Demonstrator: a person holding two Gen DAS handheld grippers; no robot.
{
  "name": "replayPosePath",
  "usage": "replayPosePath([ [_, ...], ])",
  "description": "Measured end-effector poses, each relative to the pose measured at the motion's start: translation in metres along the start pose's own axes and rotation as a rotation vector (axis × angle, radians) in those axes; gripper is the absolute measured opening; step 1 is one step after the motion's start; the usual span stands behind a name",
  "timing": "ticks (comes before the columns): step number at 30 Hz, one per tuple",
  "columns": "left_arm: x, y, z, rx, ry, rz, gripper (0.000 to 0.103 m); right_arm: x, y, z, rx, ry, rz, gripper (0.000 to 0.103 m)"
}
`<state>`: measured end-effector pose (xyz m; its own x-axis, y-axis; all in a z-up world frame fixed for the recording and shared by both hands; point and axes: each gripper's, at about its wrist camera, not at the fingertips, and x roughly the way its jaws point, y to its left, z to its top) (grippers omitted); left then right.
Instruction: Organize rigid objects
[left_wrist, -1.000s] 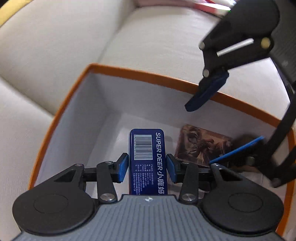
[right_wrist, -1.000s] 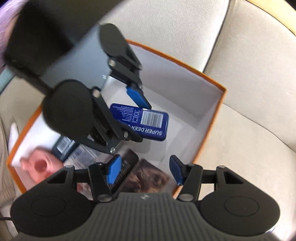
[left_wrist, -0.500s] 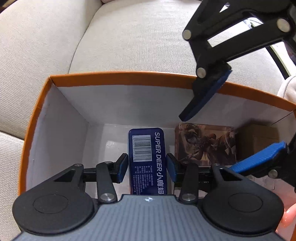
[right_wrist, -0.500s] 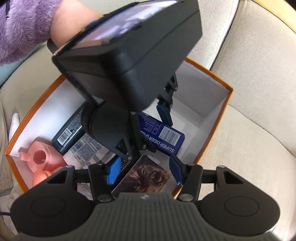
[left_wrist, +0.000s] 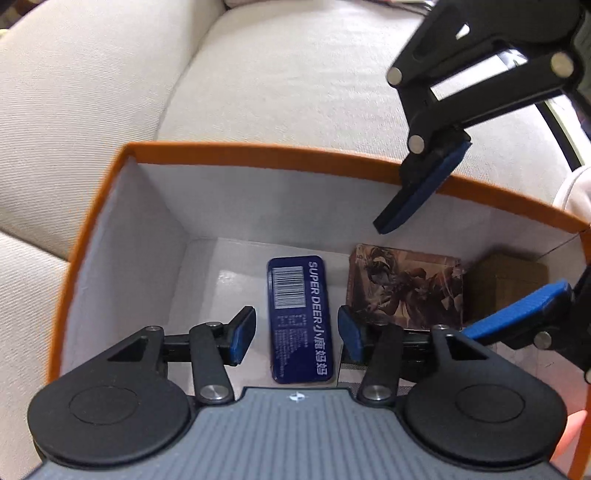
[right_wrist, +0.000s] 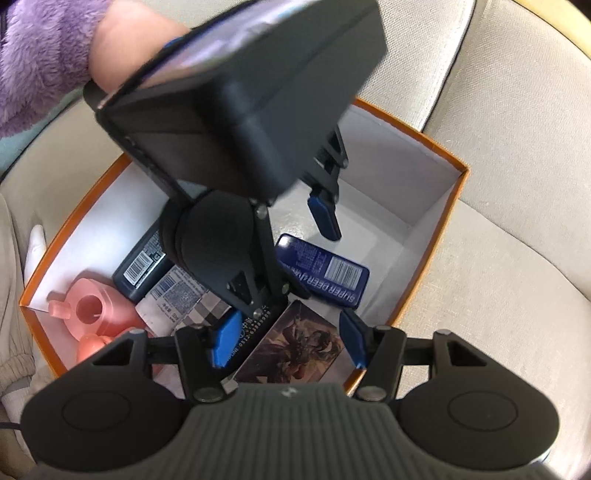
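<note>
- Lying flat on the white floor of the orange-rimmed box (left_wrist: 258, 151), the blue SUPER DEER tin (left_wrist: 300, 319) has its barcode end toward the far wall and its long axis running straight away from the left tongs (left_wrist: 297, 334).
- Sitting directly under the gap of those left tongs, the tin has clear space on both long sides; the blue pads are spread apart, touch nothing, and hang above it.
- Judging by that, the tin looks released and placed; if it needs shifting, the left tongs are already lined up with its narrow width and are the nearer pair.
- Just beside the tin, on its right in the left wrist view, lies the illustrated card box (left_wrist: 406, 288), parallel to it and close, though I cannot tell if the two touch.
- The right tongs (right_wrist: 288, 343) hover over that card box, pads wide apart and holding nothing.
- Beyond the card box sits a brown carton (left_wrist: 506, 284) against the wall.
- Farther along the box, seen from the right wrist, are a dark barcoded pack (right_wrist: 138, 262), a checked packet (right_wrist: 173, 299) and a pink plastic piece (right_wrist: 92, 310).
- The box itself rests on a beige sofa cushion (left_wrist: 277, 81), so pressing down may tilt it.
</note>
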<state>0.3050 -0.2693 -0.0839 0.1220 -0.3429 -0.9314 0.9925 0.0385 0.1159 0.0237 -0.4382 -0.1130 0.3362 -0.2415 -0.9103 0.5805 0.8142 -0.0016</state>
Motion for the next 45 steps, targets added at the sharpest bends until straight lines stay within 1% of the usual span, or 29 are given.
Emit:
replayPosePath([
  [2, -0.009, -0.005, 0.000, -0.030, -0.018, 0.003, 0.061, -0.005, 0.002, 0.000, 0.002, -0.003, -0.014, 0.061],
  [4, -0.022, -0.015, -0.008, -0.060, -0.037, 0.016, 0.062, -0.011, 0.004, -0.001, 0.007, -0.006, -0.021, 0.061],
  [8, -0.062, -0.026, -0.015, -0.118, -0.106, 0.065, 0.062, -0.028, 0.010, -0.002, 0.038, -0.027, -0.017, 0.061],
  [12, -0.113, -0.038, -0.026, -0.227, -0.225, 0.144, 0.062, -0.052, 0.021, -0.008, 0.080, -0.071, -0.059, 0.061],
  [13, -0.128, -0.038, -0.035, -0.264, -0.260, 0.162, 0.062, -0.059, 0.024, -0.010, 0.099, -0.089, -0.072, 0.061],
  [16, -0.160, -0.054, -0.050, -0.394, -0.356, 0.235, 0.062, -0.084, 0.032, -0.021, 0.173, -0.161, -0.125, 0.061],
  [17, -0.190, -0.061, -0.050, -0.438, -0.386, 0.267, 0.062, -0.094, 0.036, -0.025, 0.205, -0.190, -0.141, 0.061],
  [18, -0.200, -0.068, -0.056, -0.480, -0.414, 0.300, 0.062, -0.101, 0.041, -0.030, 0.237, -0.219, -0.153, 0.062],
  [21, -0.220, -0.095, -0.074, -0.592, -0.498, 0.419, 0.062, -0.125, 0.056, -0.047, 0.329, -0.312, -0.193, 0.062],
  [23, -0.224, -0.113, -0.083, -0.638, -0.527, 0.521, 0.064, -0.140, 0.069, -0.060, 0.382, -0.386, -0.230, 0.062],
  [25, -0.227, -0.133, -0.091, -0.675, -0.563, 0.596, 0.070, -0.155, 0.081, -0.072, 0.434, -0.461, -0.251, 0.062],
  [26, -0.219, -0.140, -0.095, -0.703, -0.577, 0.620, 0.076, -0.163, 0.088, -0.078, 0.459, -0.498, -0.264, 0.066],
  [27, -0.220, -0.149, -0.099, -0.736, -0.600, 0.638, 0.081, -0.165, 0.096, -0.084, 0.487, -0.529, -0.280, 0.068],
  [28, -0.216, -0.158, -0.103, -0.768, -0.623, 0.648, 0.083, -0.167, 0.103, -0.089, 0.508, -0.553, -0.296, 0.069],
  [30, -0.218, -0.174, -0.109, -0.811, -0.631, 0.688, 0.092, -0.169, 0.119, -0.099, 0.545, -0.593, -0.321, 0.069],
  [32, -0.215, -0.187, -0.114, -0.828, -0.617, 0.737, 0.098, -0.168, 0.135, -0.107, 0.559, -0.623, -0.349, 0.071],
  [33, -0.216, -0.192, -0.118, -0.843, -0.603, 0.762, 0.098, -0.166, 0.143, -0.111, 0.566, -0.637, -0.371, 0.071],
  [34, -0.215, -0.197, -0.121, -0.864, -0.580, 0.786, 0.099, -0.165, 0.151, -0.115, 0.570, -0.648, -0.396, 0.074],
  [35, -0.218, -0.203, -0.127, -0.881, -0.565, 0.800, 0.099, -0.163, 0.158, -0.117, 0.576, -0.651, -0.417, 0.077],
  [36, -0.220, -0.207, -0.132, -0.902, -0.556, 0.807, 0.099, -0.161, 0.164, -0.119, 0.585, -0.650, -0.430, 0.078],
  [38, -0.223, -0.213, -0.144, -0.960, -0.528, 0.797, 0.099, -0.158, 0.175, -0.124, 0.602, -0.655, -0.423, 0.081],
  [40, -0.220, -0.211, -0.154, -1.047, -0.497, 0.756, 0.099, -0.152, 0.182, -0.125, 0.615, -0.645, -0.415, 0.087],
  [42, -0.217, -0.213, -0.163, -1.103, -0.476, 0.744, 0.099, -0.144, 0.191, -0.125, 0.600, -0.638, -0.418, 0.087],
  [45, -0.211, -0.218, -0.172, -1.123, -0.427, 0.753, 0.099, -0.137, 0.204, -0.128, 0.564, -0.633, -0.432, 0.087],
])
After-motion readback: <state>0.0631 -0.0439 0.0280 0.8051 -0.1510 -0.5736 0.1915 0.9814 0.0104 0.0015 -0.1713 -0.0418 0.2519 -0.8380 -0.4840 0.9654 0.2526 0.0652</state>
